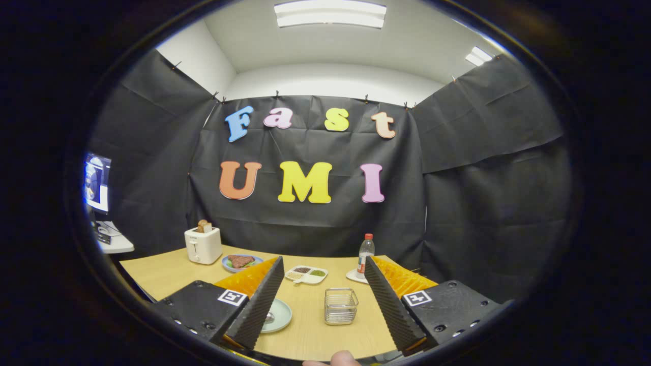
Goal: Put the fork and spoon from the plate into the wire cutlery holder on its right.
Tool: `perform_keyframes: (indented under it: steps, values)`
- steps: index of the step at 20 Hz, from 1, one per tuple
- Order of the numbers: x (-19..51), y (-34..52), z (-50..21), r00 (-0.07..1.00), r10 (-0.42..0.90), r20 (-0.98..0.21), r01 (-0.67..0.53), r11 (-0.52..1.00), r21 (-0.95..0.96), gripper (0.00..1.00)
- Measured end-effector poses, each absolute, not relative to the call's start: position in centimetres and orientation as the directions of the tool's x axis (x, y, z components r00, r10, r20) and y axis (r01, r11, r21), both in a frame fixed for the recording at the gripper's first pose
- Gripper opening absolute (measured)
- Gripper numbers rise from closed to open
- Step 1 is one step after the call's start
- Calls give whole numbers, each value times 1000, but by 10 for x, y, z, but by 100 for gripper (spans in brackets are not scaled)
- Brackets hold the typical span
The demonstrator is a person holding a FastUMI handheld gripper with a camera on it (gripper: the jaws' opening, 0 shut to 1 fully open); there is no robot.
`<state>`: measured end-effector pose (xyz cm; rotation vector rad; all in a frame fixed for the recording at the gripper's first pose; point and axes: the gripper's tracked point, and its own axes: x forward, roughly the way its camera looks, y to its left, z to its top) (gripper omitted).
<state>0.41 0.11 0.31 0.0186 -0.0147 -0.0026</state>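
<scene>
The jaws point(318, 300) stand wide open, empty, low in frame. Between them sits the wire cutlery holder point(341, 306); the plate point(278, 316) lies lower left, cutlery mostly hidden. Thin, stiff, slippery metal probably: best pinched mid-handle. Farther across the worktop point(315, 333): toaster point(203, 245), bottle point(365, 255)

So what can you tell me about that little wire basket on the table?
The wire cutlery holder is a small square basket of thin silvery wire. It stands upright on the pale wooden table, looks empty, and touches nothing else. It sits just ahead of the open gripper, between its fingers, right of the pale green plate.
</scene>
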Motion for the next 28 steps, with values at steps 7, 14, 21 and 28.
perform_keyframes:
  steps: [7,14,21,28]
  values:
    - [3,4,2,1000,10,10,-10,1000,27,95]
    - [17,32,-25,993,72,-92,-72,997,0,95]
    - [42,79,-65,950,173,-261,-185,982,-24,95]
    - [66,117,-137,779,260,-570,-280,958,55,96]
